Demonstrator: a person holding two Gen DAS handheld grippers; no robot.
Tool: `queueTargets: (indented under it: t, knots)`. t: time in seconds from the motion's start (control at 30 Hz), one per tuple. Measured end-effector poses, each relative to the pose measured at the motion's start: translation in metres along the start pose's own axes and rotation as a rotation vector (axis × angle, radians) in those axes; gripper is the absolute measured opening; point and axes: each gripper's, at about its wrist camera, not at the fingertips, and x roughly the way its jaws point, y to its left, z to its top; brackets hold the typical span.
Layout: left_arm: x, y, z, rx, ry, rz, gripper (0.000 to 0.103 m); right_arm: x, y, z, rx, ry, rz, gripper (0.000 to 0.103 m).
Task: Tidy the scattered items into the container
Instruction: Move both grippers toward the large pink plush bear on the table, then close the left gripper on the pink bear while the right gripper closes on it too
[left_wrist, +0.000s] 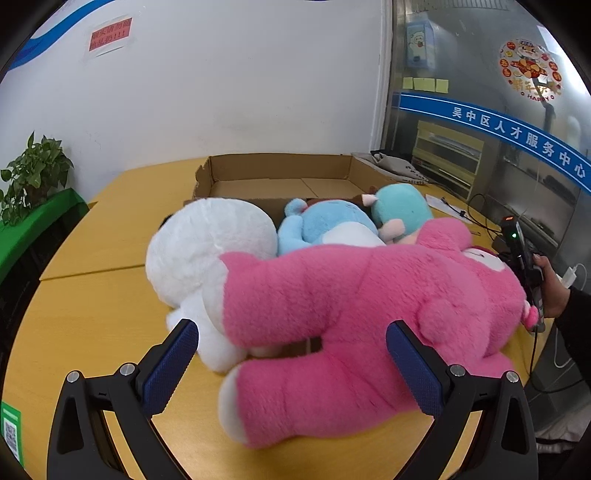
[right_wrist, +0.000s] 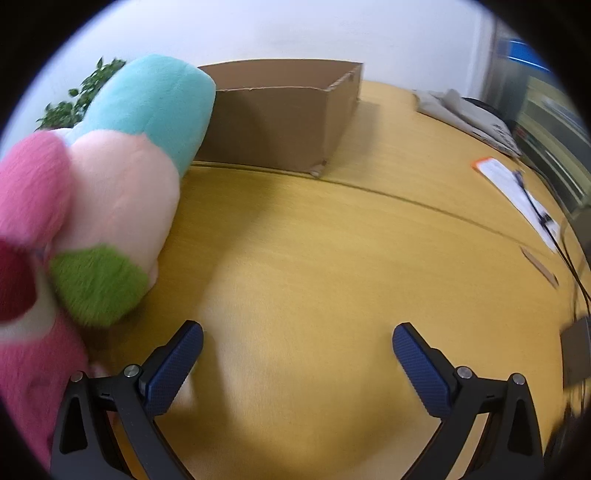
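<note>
A big pink plush bear (left_wrist: 362, 306) lies on the yellow table in front of a shallow cardboard box (left_wrist: 280, 173). Behind it lie a white plush (left_wrist: 207, 251), a blue plush (left_wrist: 325, 225) and a teal plush (left_wrist: 400, 208). My left gripper (left_wrist: 291, 365) is open, its jaws on either side of the pink bear's leg, not closed on it. My right gripper (right_wrist: 297, 365) is open and empty over bare table. In the right wrist view the teal plush (right_wrist: 155, 107) and the pink bear (right_wrist: 29, 184) are at the left, the box (right_wrist: 280, 114) behind.
A potted plant (left_wrist: 33, 173) stands on a green surface at the left. Grey cloth (left_wrist: 395, 166), papers (right_wrist: 517, 195) and cables lie at the table's right side. The person's hand holding the other gripper (left_wrist: 554, 288) shows at the right of the left wrist view.
</note>
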Motion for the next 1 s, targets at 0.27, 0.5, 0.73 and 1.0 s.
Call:
queueTargets:
  t: [0.27,0.5,0.73,1.0]
  knots:
    - [0.002,-0.021,0.000,0.009,0.027,-0.145,0.103,-0.121,0.019,-0.029,0.063,-0.172,-0.121,0.103]
    - [0.002,-0.062,0.012,0.087,0.030,-0.298,0.103,-0.163,0.068,-0.044,0.196,-0.223,-0.041,0.103]
    - [0.003,-0.071,0.008,0.081,0.035,-0.274,0.103,-0.143,0.108,-0.040,0.204,-0.183,0.010,0.103]
    - [0.015,-0.053,0.008,-0.018,0.067,-0.253,0.103,-0.133,0.114,-0.033,0.189,-0.179,0.028,0.102]
